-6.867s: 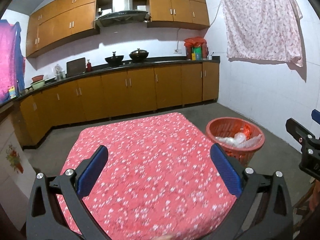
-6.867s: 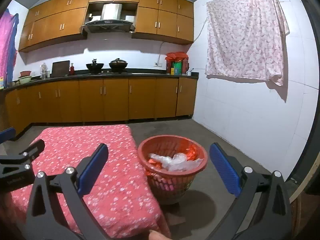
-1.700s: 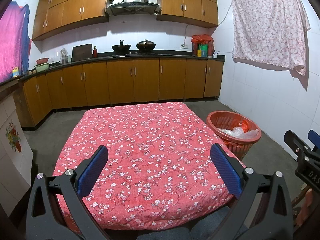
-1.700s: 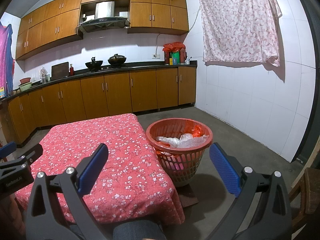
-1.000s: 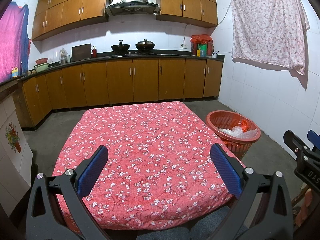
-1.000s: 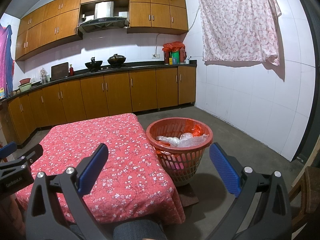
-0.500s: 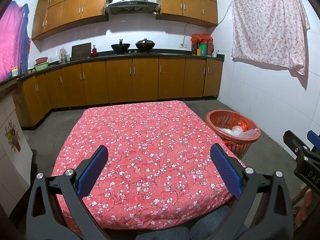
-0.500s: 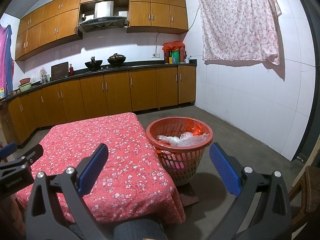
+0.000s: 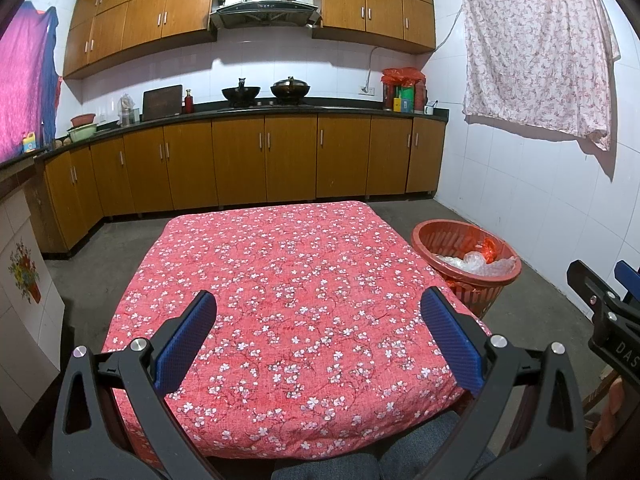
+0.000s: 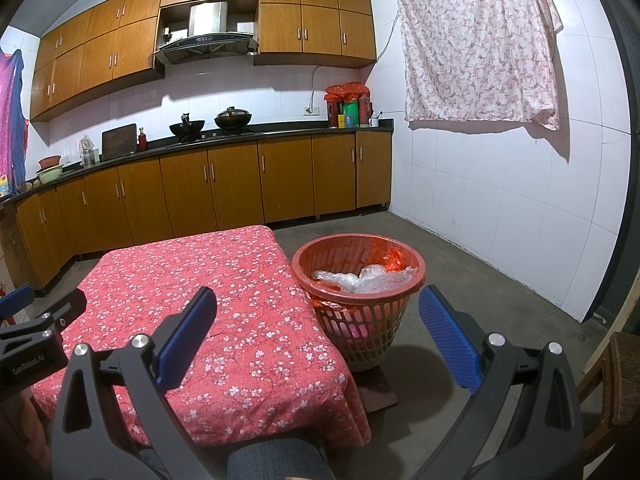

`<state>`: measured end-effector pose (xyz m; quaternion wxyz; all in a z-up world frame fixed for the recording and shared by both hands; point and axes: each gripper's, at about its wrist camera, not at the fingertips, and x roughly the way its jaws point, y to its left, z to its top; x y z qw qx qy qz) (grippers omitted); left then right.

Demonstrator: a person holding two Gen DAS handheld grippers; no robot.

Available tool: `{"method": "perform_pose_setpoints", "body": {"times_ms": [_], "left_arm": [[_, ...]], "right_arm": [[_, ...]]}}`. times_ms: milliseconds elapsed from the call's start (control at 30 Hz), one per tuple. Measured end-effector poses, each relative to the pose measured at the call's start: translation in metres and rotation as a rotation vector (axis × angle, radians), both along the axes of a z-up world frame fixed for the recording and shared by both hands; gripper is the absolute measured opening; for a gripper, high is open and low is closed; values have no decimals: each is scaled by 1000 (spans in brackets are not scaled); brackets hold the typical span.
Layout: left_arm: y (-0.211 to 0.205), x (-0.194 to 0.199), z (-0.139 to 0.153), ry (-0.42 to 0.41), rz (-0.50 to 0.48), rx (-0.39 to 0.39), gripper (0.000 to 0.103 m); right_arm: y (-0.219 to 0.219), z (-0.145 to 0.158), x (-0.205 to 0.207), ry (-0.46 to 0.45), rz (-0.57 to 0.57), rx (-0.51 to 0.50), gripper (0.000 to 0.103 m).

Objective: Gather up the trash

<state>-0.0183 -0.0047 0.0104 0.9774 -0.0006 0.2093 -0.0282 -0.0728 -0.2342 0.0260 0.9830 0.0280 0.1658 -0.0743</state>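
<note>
A red plastic waste basket point(image 9: 466, 240) point(image 10: 362, 314) stands on the floor right of the table, holding clear plastic wrap point(image 10: 362, 274) and red scraps. The table point(image 9: 280, 280) point(image 10: 200, 280) wears a red floral cloth and I see no trash on it. My left gripper point(image 9: 318, 318) hovers open over the table's near edge with nothing between its blue pads. My right gripper point(image 10: 316, 316) is open too, held near the table's right corner, short of the basket. Each gripper shows at the edge of the other's view.
Brown kitchen cabinets point(image 9: 264, 164) and a dark counter with woks point(image 9: 290, 90) run along the back wall. A floral sheet point(image 10: 480, 44) hangs on the white tiled right wall. A wooden chair point(image 10: 616, 376) sits at the far right. A person's knees point(image 10: 276, 460) show below.
Since about seven seconds ago both grippers have drawn back from the table and basket, so more cloth shows. Over the last second nothing has visibly moved.
</note>
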Motion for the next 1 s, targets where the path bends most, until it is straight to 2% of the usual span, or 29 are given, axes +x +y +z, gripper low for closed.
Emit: {"method": "perform_pose_setpoints", "body": {"times_ms": [1000], "left_arm": [[-2, -2, -2, 3, -1, 0, 101]], "right_arm": [[0, 0, 0, 2, -1, 2, 99]]}}
